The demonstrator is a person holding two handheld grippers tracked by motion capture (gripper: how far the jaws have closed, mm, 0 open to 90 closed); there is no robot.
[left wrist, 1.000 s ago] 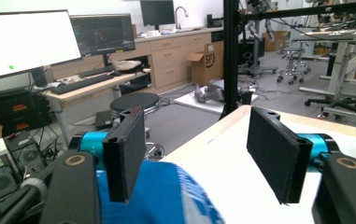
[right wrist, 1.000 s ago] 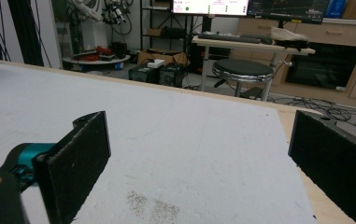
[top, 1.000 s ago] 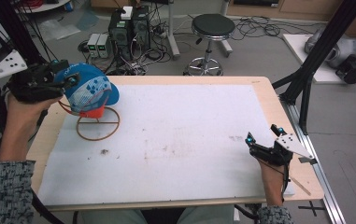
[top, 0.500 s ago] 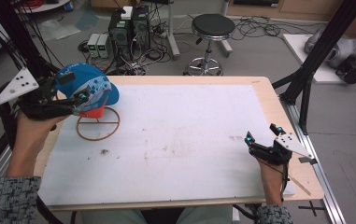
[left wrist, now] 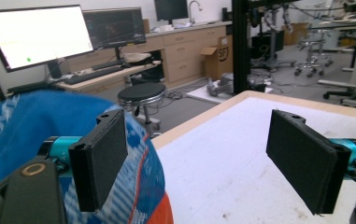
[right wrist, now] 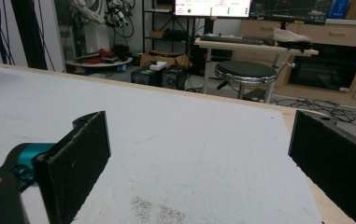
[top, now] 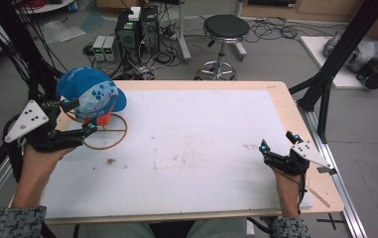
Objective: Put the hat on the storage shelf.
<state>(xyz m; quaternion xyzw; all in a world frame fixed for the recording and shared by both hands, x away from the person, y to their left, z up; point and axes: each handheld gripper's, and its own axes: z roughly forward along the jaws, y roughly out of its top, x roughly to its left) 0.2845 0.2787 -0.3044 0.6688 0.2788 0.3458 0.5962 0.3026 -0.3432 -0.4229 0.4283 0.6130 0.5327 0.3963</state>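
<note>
A blue and white cap (top: 90, 89) sits on an orange stand (top: 103, 119) that rises from a wooden ring base (top: 108, 144) at the table's far left. My left gripper (top: 80, 115) is just to the near left of the cap, and its jaws have just been opening. In the left gripper view the cap (left wrist: 21, 130) lies behind the left pad (left wrist: 98, 158), while the left gripper (left wrist: 203, 158) has only white table between its pads. My right gripper (top: 278, 141) rests open at the table's near right, and in its own view the right gripper (right wrist: 199, 168) holds nothing.
A white mat (top: 191, 144) covers the wooden table (top: 276, 87), with a few dark smudges near its middle. A round stool (top: 224, 29), computer boxes (top: 137, 27) and cables stand on the floor beyond the far edge. Black frame posts (top: 333, 69) rise at the right.
The left hand has pulled back toward the person and lower, off the cap's left side, with its jaws spread wider. The cap stays on its stand. The right gripper has not moved.
</note>
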